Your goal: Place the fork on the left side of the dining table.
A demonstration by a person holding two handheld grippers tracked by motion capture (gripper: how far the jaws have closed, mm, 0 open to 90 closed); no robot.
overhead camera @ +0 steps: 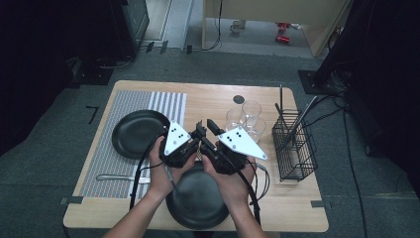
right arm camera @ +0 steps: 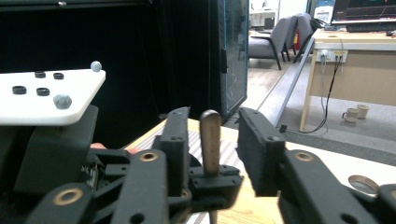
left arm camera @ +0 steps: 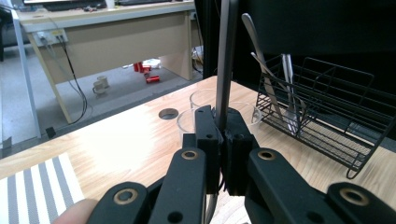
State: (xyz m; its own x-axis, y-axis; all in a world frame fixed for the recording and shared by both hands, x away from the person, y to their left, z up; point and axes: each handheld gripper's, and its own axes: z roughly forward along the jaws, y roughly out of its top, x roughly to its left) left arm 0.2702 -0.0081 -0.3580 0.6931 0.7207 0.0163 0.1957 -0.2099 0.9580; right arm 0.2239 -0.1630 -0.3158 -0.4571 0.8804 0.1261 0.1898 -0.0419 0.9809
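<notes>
Left gripper view has the left gripper [left arm camera: 223, 140] fingers clamped on a utensil handle [left arm camera: 227, 56]. Right gripper [right arm camera: 212, 154] fingers stand apart around it, so the handover looks nearly done; placing remains.

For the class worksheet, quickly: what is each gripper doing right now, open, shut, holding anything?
Left gripper: shut on a utensil handle.
Right gripper: open; the handle stands between its jaws, untouched.

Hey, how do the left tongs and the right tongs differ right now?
Left tongs are shut on the utensil handle; right tongs stand open around it. Left tongs sit nearer the placemat, right tongs nearer the glasses. Both are black.
</notes>
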